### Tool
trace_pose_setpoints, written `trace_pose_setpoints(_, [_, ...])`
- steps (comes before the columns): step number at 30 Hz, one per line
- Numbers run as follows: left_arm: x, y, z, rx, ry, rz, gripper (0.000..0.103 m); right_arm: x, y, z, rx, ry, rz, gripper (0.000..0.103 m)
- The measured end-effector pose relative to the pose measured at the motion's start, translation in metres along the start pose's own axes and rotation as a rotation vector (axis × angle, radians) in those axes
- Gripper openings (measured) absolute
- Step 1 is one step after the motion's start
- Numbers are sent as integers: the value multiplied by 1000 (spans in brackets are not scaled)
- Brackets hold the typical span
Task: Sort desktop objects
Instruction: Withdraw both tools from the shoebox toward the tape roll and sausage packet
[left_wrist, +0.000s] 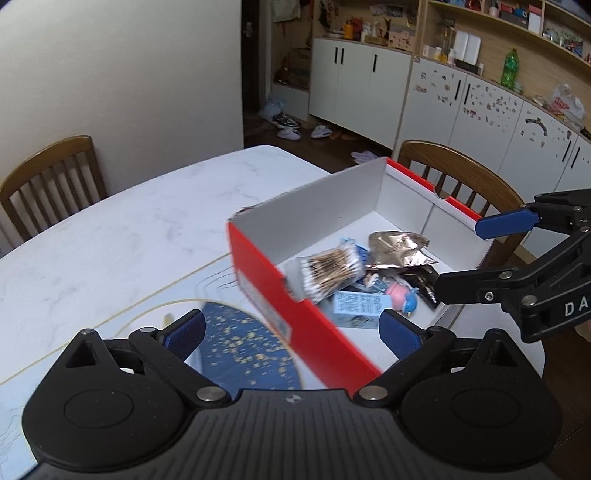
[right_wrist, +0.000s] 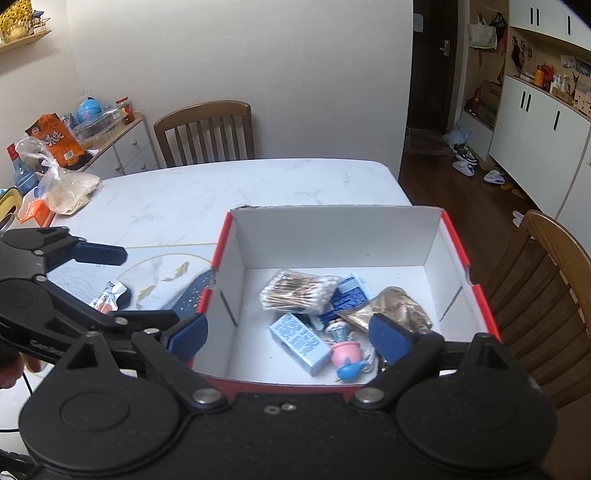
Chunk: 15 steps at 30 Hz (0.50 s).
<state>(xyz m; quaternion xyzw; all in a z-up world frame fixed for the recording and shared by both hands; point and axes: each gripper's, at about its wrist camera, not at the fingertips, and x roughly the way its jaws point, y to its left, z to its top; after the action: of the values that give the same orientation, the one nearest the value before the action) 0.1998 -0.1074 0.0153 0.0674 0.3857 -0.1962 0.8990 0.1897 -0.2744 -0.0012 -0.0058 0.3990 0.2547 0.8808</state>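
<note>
Both your grippers spread wide over the box.

Your left gripper (left_wrist: 291, 330) and right gripper (right_wrist: 288, 332) hold nothing; swabs (right_wrist: 297, 291), foil pouch (right_wrist: 391, 304), carton (right_wrist: 299, 341) and toy (right_wrist: 347, 356) lie inside the box (right_wrist: 332, 232), a sachet (right_wrist: 107, 297) outside.

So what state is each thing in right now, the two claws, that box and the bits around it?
Left claw: open, holding nothing.
Right claw: open, holding nothing, over the box.
Red box: lidless, upright on the table.
Cotton swab pack: lying flat in the box.
Gold pouch: crumpled, in the box.
Light blue carton: lying on its side in the box.
Small packet: outside the box, on the mat.
</note>
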Motion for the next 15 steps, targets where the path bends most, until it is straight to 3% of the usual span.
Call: trace_pose_setpoints(15, [-30, 66, -26, -68, -10, 51, 101, 3, 58, -4, -36, 7, 18, 94])
